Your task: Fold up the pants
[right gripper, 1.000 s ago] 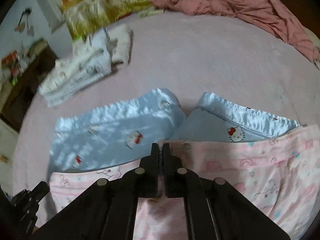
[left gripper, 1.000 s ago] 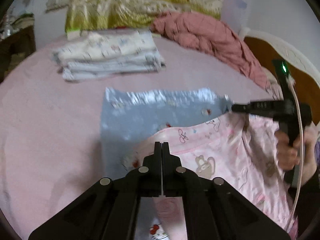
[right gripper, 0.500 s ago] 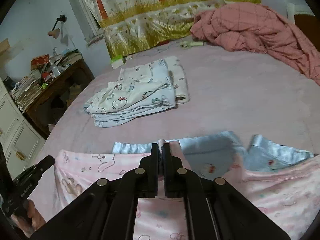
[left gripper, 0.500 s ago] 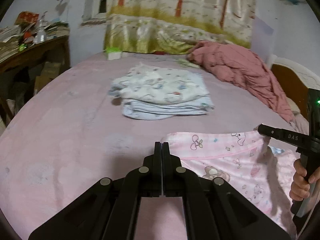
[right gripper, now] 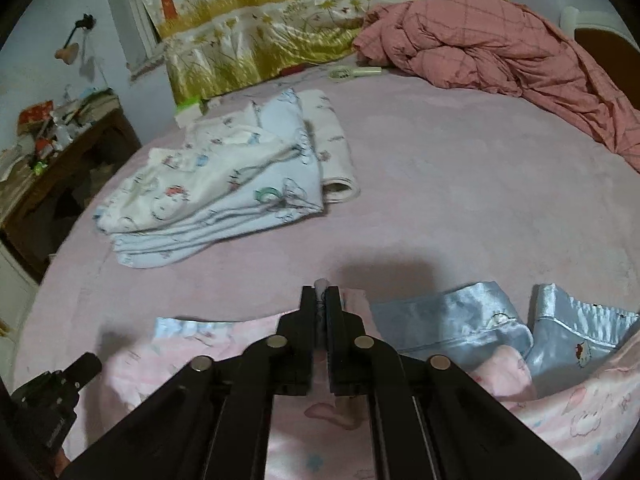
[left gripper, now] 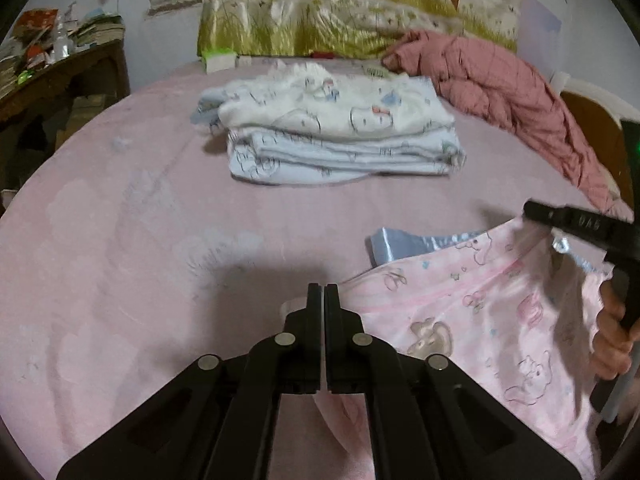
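The pink cartoon-print pants [left gripper: 460, 320] lie on the pink bed, their far edge lifted between both grippers. My left gripper [left gripper: 323, 292] is shut, with the pants' left corner pinched at its tips. My right gripper [right gripper: 320, 292] is shut on a fold of the same edge, and pink cloth [right gripper: 321, 283] pokes out between its fingers. In the left wrist view the right gripper [left gripper: 534, 211] comes in from the right, held by a hand [left gripper: 612, 340]. The left gripper [right gripper: 90, 360] shows at the bottom left of the right wrist view. Blue satin fabric [right gripper: 452, 320] peeks out beyond the pink edge.
A stack of folded white and pale-blue clothes [left gripper: 332, 136] sits further up the bed. A crumpled pink quilt [right gripper: 480, 48] fills the far right. A cluttered wooden desk [left gripper: 60, 72] stands left of the bed. A patterned curtain [right gripper: 280, 32] hangs behind.
Both grippers have carried the pink edge forward over the blue satin, which is now mostly covered. The folded stack looks closer in both views.
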The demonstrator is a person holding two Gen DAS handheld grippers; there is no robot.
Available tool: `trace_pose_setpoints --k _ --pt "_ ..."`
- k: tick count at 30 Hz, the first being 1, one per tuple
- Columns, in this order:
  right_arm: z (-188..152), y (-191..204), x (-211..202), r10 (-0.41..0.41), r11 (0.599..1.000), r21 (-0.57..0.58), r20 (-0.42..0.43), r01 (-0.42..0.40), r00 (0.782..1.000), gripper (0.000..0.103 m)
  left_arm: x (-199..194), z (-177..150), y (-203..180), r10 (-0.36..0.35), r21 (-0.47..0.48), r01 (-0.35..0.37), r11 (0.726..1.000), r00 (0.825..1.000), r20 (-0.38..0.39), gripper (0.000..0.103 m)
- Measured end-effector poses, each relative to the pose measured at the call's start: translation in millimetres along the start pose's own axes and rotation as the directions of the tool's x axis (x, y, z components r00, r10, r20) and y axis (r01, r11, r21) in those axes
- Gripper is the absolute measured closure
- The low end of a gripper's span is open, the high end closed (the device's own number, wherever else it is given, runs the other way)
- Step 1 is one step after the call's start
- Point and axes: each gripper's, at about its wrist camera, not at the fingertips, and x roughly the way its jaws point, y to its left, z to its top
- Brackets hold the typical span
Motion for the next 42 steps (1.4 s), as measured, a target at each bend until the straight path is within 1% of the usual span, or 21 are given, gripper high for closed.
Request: trace_pose_setpoints --k 1,4,6,7,8,9,11,12,14,16,17,18,21,25,27,30,32,35,38,40,42 --pt "-0.9 -1.9 -0.8 -0.013 1.0 -0.002 0.004 0.013 1.0 0.099 0.1 -1.0 -1.1 0.002 0.005 -0.002 1.0 1.0 0.001 0.095" --pt "-0.8 -5.9 -8.8 -0.027 1.0 0.001 0.003 0.027 1.0 0.085 -11.6 -2.5 -5.1 0.014 0.021 -0.014 1.0 0.999 0.03 0.078" --pt "-0.1 -9.8 -25.3 -0.02 1.0 0.01 0.026 0.02 0.999 0.067 -27.0 -3.5 -6.5 0.023 0.029 -0.025 0.999 0.997 0.073 0.074" --pt "-0.7 -11.5 -36.4 -0.017 1.0 0.008 0.047 0.016 0.999 0.061 -36.1 -4.2 -7.5 0.023 0.033 -0.026 0.999 0.995 0.097 0.072" --pt "-0.8 -12.6 -48.4 -0.018 1.0 0.0 0.07 0.018 0.997 0.05 -49.9 -5.8 -10.1 0.03 0.034 -0.034 0.999 0.991 0.127 0.068" --pt "-1.3 -13.1 -59.9 -0.021 1.0 -0.009 0.09 0.022 0.996 0.047 -62.1 -5.7 -11.8 0.032 0.032 -0.037 0.999 0.988 0.154 0.066" --pt "-6.8 -17.0 -95.9 -0.035 0.999 -0.029 0.15 0.04 0.988 0.047 -91.3 -9.2 -16.7 0.025 0.027 -0.032 0.999 0.976 0.215 0.055" --pt "-10.8 -21.6 -115.1 -0.028 0.999 -0.025 0.179 0.033 0.983 0.047 -110.1 -13.3 -19.9 0.021 0.025 -0.028 0.999 0.967 0.252 0.051" --pt "-19.9 -33.0 -151.5 -0.004 1.0 -0.006 0.221 0.005 0.975 0.046 -141.0 -22.5 -27.5 0.023 0.023 -0.032 0.999 0.951 0.309 0.039" --pt "-33.5 -47.3 -188.5 0.006 1.0 0.017 0.26 -0.011 0.966 0.045 -172.0 -37.4 -35.7 0.031 0.028 -0.043 0.999 0.936 0.35 0.028" --pt "-44.3 -56.5 -211.0 0.004 0.999 0.029 0.285 -0.013 0.959 0.041 -184.2 -45.0 -38.8 0.032 0.027 -0.044 0.999 0.932 0.362 0.025" --pt "-53.0 -63.4 -227.0 0.001 0.999 0.035 0.302 -0.012 0.953 0.038 -196.7 -54.1 -41.9 0.028 0.026 -0.04 0.999 0.928 0.371 0.025" --pt "-92.2 -80.8 -274.9 -0.031 0.999 0.049 0.339 0.015 0.94 0.037 -223.7 -81.2 -50.4 0.014 0.024 -0.024 0.999 0.927 0.375 0.025" --pt "-152.7 -100.9 -313.9 -0.047 0.997 0.072 0.323 0.025 0.945 0.037 -245.7 -120.2 -66.1 -0.003 0.044 -0.014 0.999 0.935 0.355 0.025" --pt "-178.7 -109.5 -325.1 -0.056 0.996 0.081 0.316 0.032 0.947 0.037 -253.8 -140.2 -76.1 -0.004 0.062 -0.019 0.998 0.94 0.342 0.028" --pt "-208.8 -112.8 -334.7 -0.047 0.996 0.081 0.292 0.024 0.955 0.037 -259.5 -165.4 -88.1 -0.027 0.072 0.004 0.997 0.948 0.316 0.036" --pt "-226.2 -113.2 -338.3 -0.035 0.997 0.075 0.277 0.015 0.96 0.037 -256.0 -178.6 -96.8 -0.062 0.079 0.042 0.996 0.96 0.274 0.051" --pt "-246.5 -119.6 -346.7 -0.081 0.994 0.088 0.295 0.057 0.952 0.037 -246.6 -191.8 -109.0 -0.134 0.082 0.12 0.989 0.972 0.195 0.067" --pt "-257.7 -136.7 -354.2 -0.091 0.99 0.134 0.285 0.054 0.954 0.038 -238.3 -199.7 -123.3 -0.223 0.08 0.213 0.974 0.966 0.133 0.073" --pt "-263.2 -155.2 -356.5 -0.062 0.981 0.193 0.263 0.01 0.963 0.043 -228.8 -199.9 -131.4 -0.259 0.069 0.253 0.965 0.961 0.096 0.074" --pt "-268.8 -172.5 -356.5 -0.046 0.969 0.247 0.239 -0.015 0.97 0.051 -217.4 -202.9 -135.7 -0.296 0.033 0.295 0.955 0.953 0.058 0.078"
